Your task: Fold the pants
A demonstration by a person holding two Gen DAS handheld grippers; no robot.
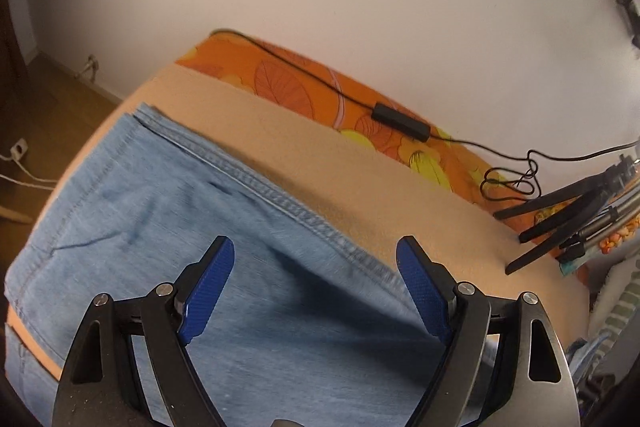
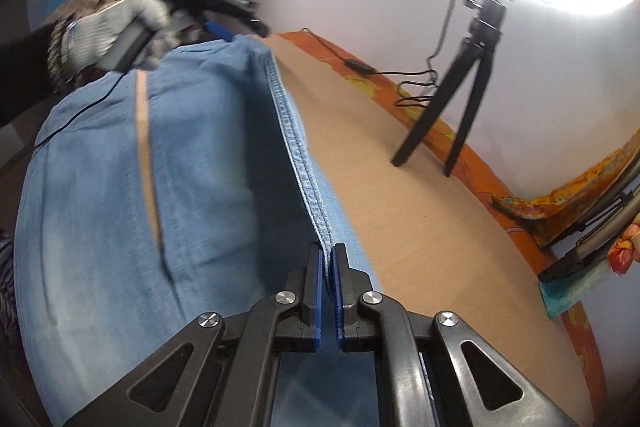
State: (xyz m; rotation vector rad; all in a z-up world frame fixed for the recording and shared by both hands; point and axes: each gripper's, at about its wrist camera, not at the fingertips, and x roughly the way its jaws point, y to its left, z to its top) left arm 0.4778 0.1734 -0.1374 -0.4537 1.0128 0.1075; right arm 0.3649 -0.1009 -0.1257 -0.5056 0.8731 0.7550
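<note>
My gloved left hand (image 2: 116, 27) smears with motion blur; the jeans (image 2: 160, 187) run off the bottom edge.

Pants (image 2: 208, 163) matt stitched denim; blanket (image 1: 320, 163) fuzzy cloth; pads (image 1: 210, 291) textured.

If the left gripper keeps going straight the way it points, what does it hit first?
Most likely the jeans: the open left gripper points down at the denim, with nothing between. How far off the cloth lies is unclear.

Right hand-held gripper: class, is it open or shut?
Shut: the right hand-held gripper has its blue pads clamped on the jeans' stitched seam.
</note>
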